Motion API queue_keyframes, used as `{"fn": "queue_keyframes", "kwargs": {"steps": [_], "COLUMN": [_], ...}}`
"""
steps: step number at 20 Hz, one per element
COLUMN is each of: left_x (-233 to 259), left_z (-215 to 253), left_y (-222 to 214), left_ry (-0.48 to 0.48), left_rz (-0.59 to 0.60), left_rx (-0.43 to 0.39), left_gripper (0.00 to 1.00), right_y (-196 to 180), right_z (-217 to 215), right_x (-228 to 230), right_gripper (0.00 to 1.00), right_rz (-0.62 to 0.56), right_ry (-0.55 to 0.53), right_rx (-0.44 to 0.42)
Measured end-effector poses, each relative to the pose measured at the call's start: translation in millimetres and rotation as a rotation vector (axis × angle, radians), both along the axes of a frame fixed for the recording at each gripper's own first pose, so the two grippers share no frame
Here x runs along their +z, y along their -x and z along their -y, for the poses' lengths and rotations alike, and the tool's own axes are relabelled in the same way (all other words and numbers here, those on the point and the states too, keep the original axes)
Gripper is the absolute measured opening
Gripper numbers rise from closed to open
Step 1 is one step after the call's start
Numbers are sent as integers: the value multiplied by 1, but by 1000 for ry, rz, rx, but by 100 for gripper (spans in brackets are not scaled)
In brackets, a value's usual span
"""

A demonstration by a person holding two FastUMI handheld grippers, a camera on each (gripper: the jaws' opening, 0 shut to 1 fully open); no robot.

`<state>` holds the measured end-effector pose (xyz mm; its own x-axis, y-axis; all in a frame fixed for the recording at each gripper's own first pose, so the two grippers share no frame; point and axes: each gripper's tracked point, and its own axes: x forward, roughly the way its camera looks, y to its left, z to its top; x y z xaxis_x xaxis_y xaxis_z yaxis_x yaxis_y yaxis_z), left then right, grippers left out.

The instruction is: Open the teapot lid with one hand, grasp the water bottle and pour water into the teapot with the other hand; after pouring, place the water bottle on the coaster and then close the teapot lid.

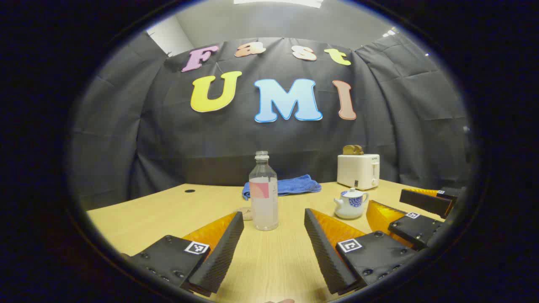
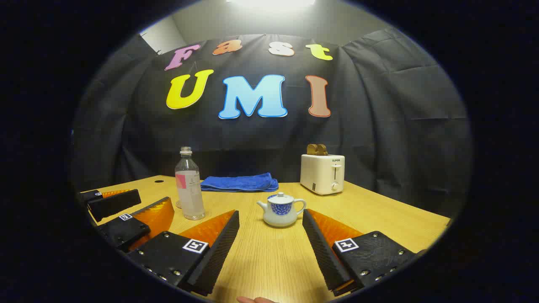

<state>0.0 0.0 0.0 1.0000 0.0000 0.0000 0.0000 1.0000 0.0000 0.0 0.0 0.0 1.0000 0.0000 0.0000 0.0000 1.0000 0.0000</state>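
Note:
A clear uncapped water bottle (image 1: 263, 193) with a pink label stands upright on the wooden table (image 1: 168, 210), straight ahead of my left gripper (image 1: 273, 214), which is open and short of it. A round coaster (image 1: 245, 213) lies just behind the bottle's left side. The white teapot (image 1: 350, 203) with a blue pattern sits to the right, lid on. In the right gripper view the teapot (image 2: 281, 210) stands just beyond my open right gripper (image 2: 270, 213), and the bottle (image 2: 189, 189) is to its left. Each view catches the other gripper (image 1: 384, 200) (image 2: 155, 198) at its side.
A folded blue towel (image 1: 290, 185) (image 2: 239, 183) lies at the back of the table by the black cloth wall. A white toaster (image 1: 358, 170) (image 2: 322, 173) with bread in its slots stands at the back right. A small dark hole (image 1: 189, 190) marks the tabletop at the back left.

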Motion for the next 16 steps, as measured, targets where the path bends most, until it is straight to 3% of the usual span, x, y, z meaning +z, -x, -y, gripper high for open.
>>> {"fn": "queue_keyframes", "kwargs": {"steps": [16], "left_x": [1], "left_z": [-3], "left_y": [0], "left_ry": [0], "left_rz": [7], "left_rx": [24], "left_gripper": [100], "right_y": [1], "right_z": [-1], "right_x": [4], "right_gripper": [93], "right_rz": [3], "right_ry": [4], "right_rx": [27]}}
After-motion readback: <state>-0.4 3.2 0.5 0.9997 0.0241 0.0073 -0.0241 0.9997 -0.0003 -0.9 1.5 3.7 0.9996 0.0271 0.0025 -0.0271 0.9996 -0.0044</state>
